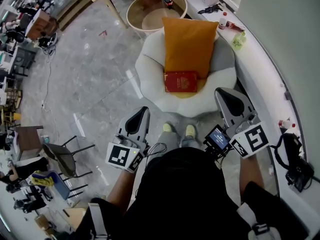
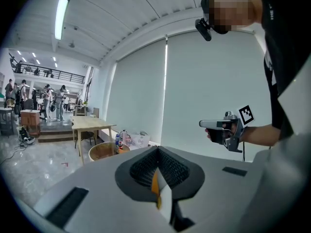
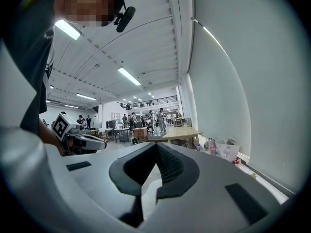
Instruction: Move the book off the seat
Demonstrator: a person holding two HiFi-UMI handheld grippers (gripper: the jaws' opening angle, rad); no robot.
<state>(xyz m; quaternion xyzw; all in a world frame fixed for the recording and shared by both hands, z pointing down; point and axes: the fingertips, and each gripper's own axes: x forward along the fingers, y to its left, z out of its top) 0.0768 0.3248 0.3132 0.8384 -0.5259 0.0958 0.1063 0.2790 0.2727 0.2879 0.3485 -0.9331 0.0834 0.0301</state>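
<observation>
Only in head view: red book (image 1: 181,81) on white seat (image 1: 150,79).

A red book (image 1: 181,81) is lying on the white seat (image 1: 150,79) against an orange cushion (image 1: 189,41). It is sitting ahead of the fingers of the left gripper (image 1: 142,113) and the right gripper (image 1: 224,94), between them and touching neither.
</observation>
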